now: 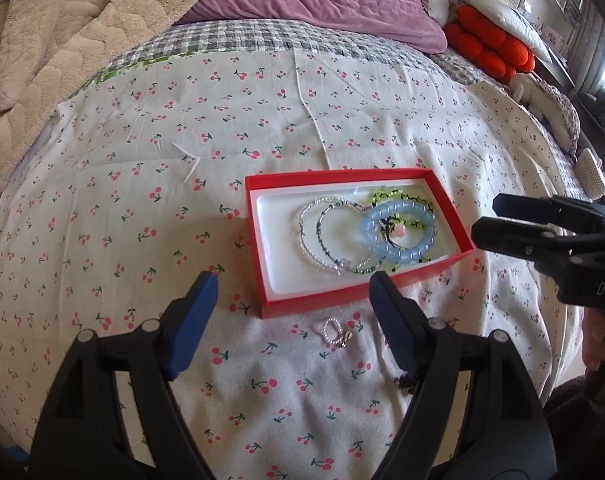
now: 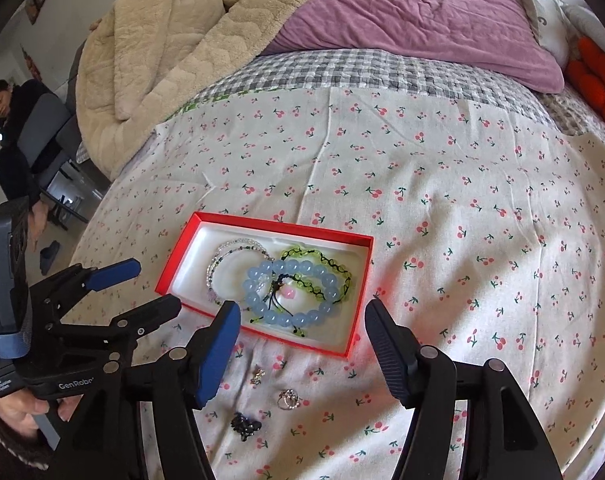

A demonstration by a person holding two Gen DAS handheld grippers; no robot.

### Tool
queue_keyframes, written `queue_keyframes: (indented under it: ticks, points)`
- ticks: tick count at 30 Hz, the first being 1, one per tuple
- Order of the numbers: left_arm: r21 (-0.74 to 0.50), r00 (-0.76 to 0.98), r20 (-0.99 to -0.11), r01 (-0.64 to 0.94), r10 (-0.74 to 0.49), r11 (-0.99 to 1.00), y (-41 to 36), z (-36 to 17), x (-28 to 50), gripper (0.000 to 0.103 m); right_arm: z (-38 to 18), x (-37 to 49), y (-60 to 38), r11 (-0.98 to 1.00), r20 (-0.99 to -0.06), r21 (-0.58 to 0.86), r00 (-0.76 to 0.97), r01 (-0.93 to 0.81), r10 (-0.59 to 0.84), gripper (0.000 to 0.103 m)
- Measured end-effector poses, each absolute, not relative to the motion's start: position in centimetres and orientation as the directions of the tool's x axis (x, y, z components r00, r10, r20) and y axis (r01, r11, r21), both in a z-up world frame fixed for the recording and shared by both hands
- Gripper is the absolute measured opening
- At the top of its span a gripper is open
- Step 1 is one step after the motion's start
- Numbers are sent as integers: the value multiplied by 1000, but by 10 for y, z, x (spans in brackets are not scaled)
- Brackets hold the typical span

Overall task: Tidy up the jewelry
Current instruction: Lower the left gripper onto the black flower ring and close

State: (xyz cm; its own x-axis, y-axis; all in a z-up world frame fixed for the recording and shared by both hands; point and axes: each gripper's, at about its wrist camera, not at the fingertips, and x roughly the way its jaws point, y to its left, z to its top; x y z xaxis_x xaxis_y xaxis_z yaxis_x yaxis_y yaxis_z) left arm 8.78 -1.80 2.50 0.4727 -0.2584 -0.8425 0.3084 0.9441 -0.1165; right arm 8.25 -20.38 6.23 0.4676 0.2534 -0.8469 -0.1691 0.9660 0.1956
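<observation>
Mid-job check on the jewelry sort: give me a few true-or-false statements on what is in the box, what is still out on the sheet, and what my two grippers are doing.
1. The blue bead bracelet lies inside the red box. True.
2. The left gripper is clamped on a bracelet. False: its jaws stand open with nothing between them.
3. A silver ring lies on the cherry-print sheet, outside the box. True.
4. The box is empty. False: it holds several bracelets, among them a green bead bracelet.
5. The right gripper holds a dark trinket. False: it is open and empty; the trinket lies on the sheet.
</observation>
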Motion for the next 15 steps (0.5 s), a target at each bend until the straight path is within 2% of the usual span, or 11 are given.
queue_keyframes:
  ticks: [8,15]
  points:
    - [-49,429,-881,338,-200,940,-8,1,66,81,48,54,-198,963,-865,146,443,-225,234,69]
    - [-36,386,-903,369,-188,929,-10,-18,45,81,27,33,-201,962,-887,107,413,-249,205,71]
